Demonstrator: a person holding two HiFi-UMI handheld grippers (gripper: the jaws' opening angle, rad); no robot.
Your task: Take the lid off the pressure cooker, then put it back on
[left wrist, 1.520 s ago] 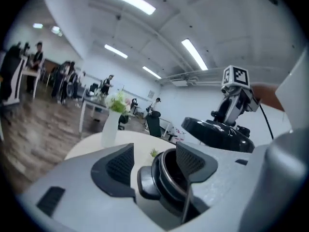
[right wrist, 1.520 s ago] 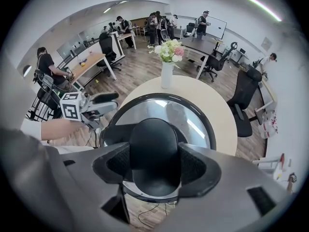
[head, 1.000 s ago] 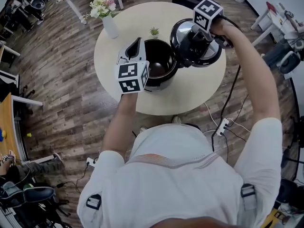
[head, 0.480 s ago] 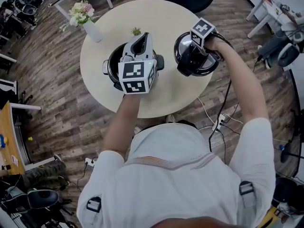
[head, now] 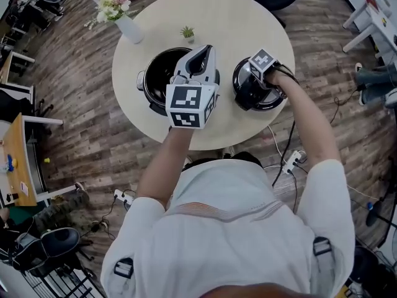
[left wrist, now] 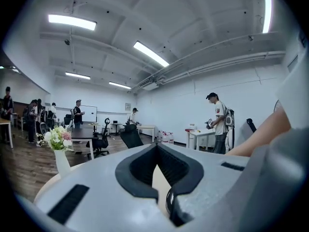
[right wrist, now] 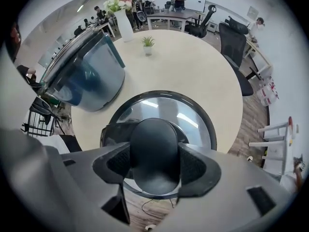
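Observation:
The black pressure cooker pot (head: 158,73) stands open on the round table, with its steel wall (right wrist: 89,64) at the left of the right gripper view. Its glass lid (head: 255,92) lies low over the table to the pot's right, near the table's edge. I cannot tell whether the lid touches the table. My right gripper (head: 258,78) points straight down, shut on the lid's black knob (right wrist: 153,151). My left gripper (head: 200,54) hovers level above the pot's right side. Its jaws (left wrist: 157,151) are shut with nothing between them.
A white vase of flowers (head: 121,14) and a small potted plant (head: 187,33) stand at the table's far side. The beige round table (head: 248,23) has bare top behind the lid. Cables and a power strip (head: 290,161) lie on the wooden floor.
My right gripper has come down with the lid from beside the pot's rim to table level on the right. My left gripper has moved rightward over the open pot.

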